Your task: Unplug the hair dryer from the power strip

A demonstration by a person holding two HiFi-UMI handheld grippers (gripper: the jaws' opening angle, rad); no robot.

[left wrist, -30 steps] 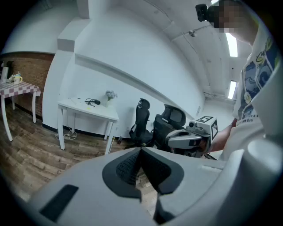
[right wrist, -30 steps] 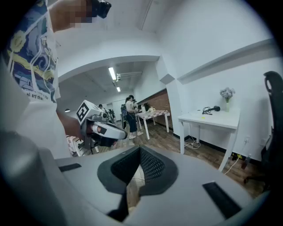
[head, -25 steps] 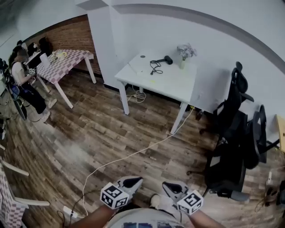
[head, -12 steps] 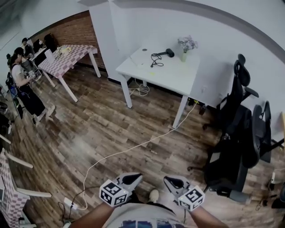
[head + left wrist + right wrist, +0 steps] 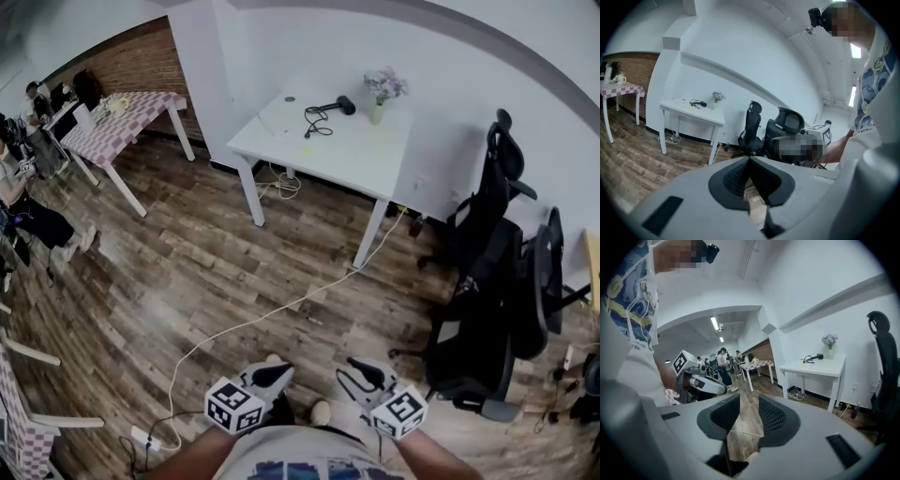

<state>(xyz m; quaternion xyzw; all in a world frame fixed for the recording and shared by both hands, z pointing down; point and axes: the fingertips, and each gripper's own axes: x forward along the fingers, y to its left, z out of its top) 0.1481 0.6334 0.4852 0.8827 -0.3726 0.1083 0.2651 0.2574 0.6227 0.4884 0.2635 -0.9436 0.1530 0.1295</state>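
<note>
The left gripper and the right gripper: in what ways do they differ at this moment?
The left gripper has its jaws closed together; the right gripper has its jaws apart, having just been opening, with only wooden floor seen between them. In the head view, the left gripper slants inward to the right and the right gripper inward to the left. Both hold nothing and both carry a marker cube.

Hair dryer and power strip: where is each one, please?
hair dryer (image 5: pixel 343 103), head view, on its black body.
power strip (image 5: pixel 143 438), head view, on its white casing.
</note>
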